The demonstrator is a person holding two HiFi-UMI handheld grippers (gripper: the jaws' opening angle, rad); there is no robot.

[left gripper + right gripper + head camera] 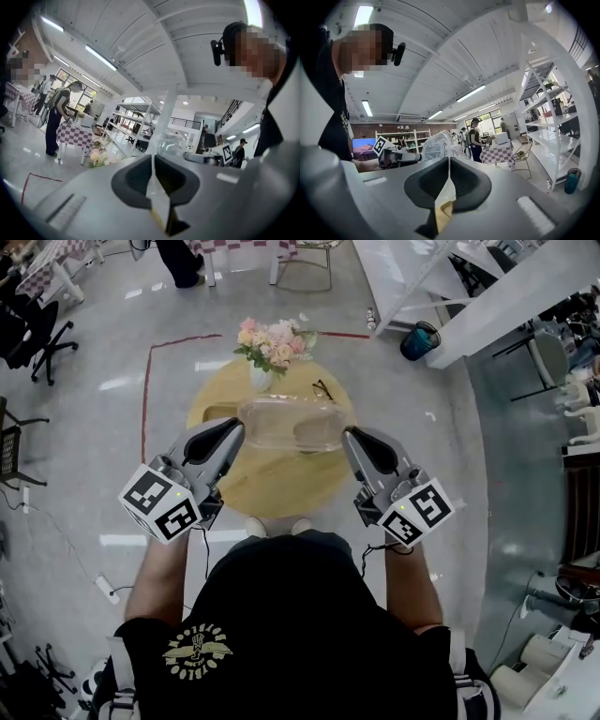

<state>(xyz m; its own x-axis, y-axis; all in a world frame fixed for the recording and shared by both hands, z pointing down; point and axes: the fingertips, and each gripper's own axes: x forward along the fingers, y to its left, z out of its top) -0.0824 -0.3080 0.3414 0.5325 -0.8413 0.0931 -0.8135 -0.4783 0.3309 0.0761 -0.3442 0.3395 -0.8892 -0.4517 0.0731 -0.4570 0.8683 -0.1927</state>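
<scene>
Black-shirted person (pixel 281 615) at bottom centre pinches a clear oblong plastic tray (pixel 291 423) by its ends with left gripper (pixel 239 428) and right gripper (pixel 347 434); a level, even hold likely prevents twisting.

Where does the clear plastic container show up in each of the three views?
Head view: the clear plastic container is at centre, above the round table, between the left gripper and the right gripper.
Left gripper view: just beyond the shut jaws, slightly right of centre.
Right gripper view: just beyond the shut jaws, slightly left of centre.
Shared landmark: the checkered table, with a person standing beside it.
</scene>
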